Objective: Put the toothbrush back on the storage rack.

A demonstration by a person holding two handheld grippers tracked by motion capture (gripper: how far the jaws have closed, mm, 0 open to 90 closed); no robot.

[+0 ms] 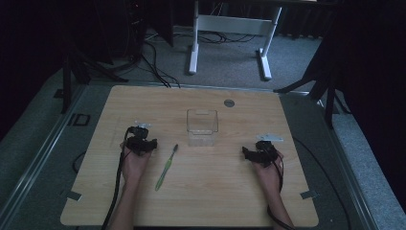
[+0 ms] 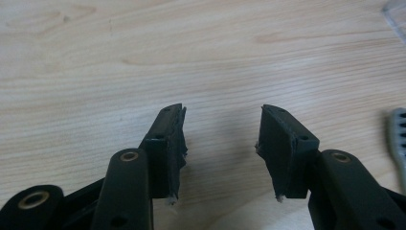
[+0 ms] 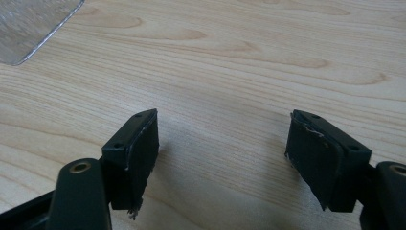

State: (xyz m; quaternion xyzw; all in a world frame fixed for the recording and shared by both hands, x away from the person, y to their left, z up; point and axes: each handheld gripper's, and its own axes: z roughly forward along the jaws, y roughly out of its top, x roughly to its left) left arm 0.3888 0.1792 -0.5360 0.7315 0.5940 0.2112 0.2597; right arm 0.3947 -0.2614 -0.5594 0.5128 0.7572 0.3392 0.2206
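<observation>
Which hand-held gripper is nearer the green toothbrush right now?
Left. The left hand-held gripper sits just left of the green toothbrush, jaws open and empty. The right hand-held gripper is far off to its right, beyond the clear container.

Cut off at the right edge of the left gripper view: toothbrush (image 2: 398, 143), only its grey bristled head in frame. Clipped at the upper right corner there, and at the upper left of the right gripper view: clear box (image 3: 33, 26). Forearms cropped by the high view's bottom edge.
</observation>
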